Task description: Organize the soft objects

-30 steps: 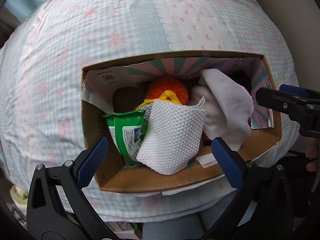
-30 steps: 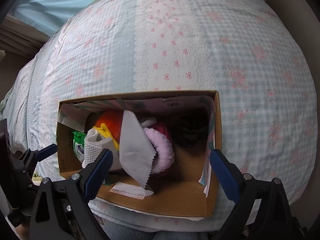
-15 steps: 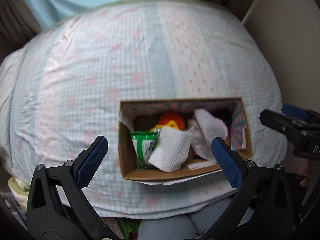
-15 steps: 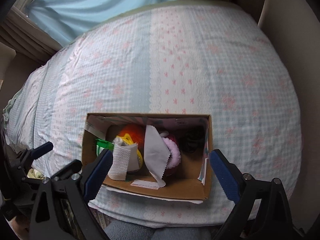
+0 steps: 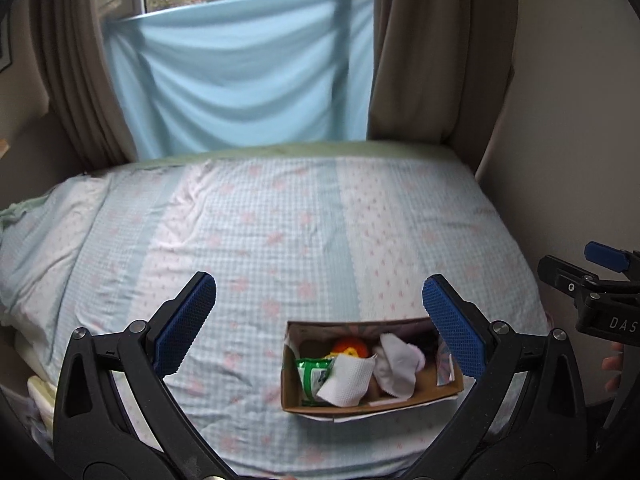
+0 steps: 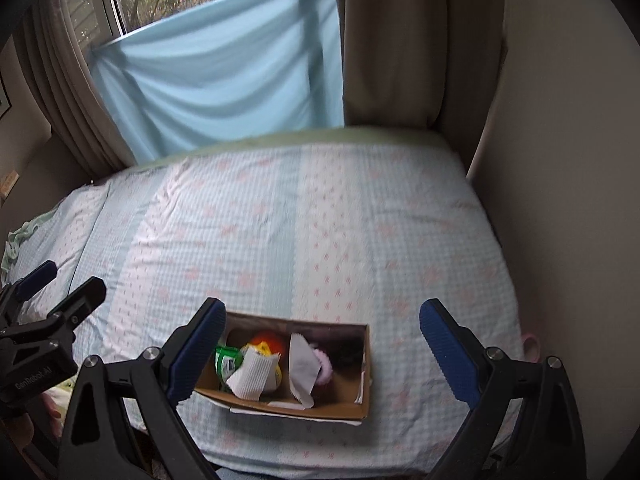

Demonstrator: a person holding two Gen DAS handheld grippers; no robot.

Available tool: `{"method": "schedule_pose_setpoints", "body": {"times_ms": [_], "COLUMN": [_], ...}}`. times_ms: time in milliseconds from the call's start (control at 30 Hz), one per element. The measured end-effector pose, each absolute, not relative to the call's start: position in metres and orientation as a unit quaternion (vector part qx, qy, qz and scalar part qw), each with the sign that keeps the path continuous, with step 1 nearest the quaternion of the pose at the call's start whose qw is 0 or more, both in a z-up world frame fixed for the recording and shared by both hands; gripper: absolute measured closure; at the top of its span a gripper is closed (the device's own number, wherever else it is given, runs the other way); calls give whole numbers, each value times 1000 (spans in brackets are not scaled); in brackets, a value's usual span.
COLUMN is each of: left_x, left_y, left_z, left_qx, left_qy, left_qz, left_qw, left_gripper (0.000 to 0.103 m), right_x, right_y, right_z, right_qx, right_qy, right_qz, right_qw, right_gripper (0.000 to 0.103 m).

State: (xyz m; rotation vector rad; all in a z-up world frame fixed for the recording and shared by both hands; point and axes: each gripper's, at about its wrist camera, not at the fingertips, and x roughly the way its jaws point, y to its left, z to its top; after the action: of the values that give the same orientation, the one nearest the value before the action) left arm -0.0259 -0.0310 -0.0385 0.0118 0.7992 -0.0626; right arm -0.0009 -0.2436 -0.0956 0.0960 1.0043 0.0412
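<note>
Both claws apart and empty above a filled box on the bed.

Left wrist view: left gripper [image 5: 316, 320] spread wide, holding nothing; box [image 5: 400, 402] lower centre-right on the bed [image 5: 260, 240], containing a green packet [image 5: 310, 376], white towel [image 5: 348, 380], orange ball [image 5: 350, 346] and white cloth [image 5: 394, 368]. Right wrist view: right gripper [image 6: 322, 344] likewise spread and empty; box [image 6: 320, 406] lower centre; left gripper [image 6: 52, 286] at left edge.
</note>
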Motion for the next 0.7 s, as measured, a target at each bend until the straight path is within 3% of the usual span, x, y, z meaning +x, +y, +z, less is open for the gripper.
{"method": "schedule_pose_setpoints", "body": {"times_ms": [267,700], "left_x": [-47,-55], "left_y": [-27,-29], "left_z": [-17,-8], "left_qx": [1,9], "left_qy": [341,319], "left_qz": [-29,-23], "left_qw": [940,947], "left_gripper": [0,0], "right_x": [-28,-40], "right_y": [-245,-243], "right_z": [-51,-39], "right_qx": [33,24], "right_qy": [420,390], "right_qz": [-8,-27], "right_qw": [907,920], "right_gripper": [7,7]}}
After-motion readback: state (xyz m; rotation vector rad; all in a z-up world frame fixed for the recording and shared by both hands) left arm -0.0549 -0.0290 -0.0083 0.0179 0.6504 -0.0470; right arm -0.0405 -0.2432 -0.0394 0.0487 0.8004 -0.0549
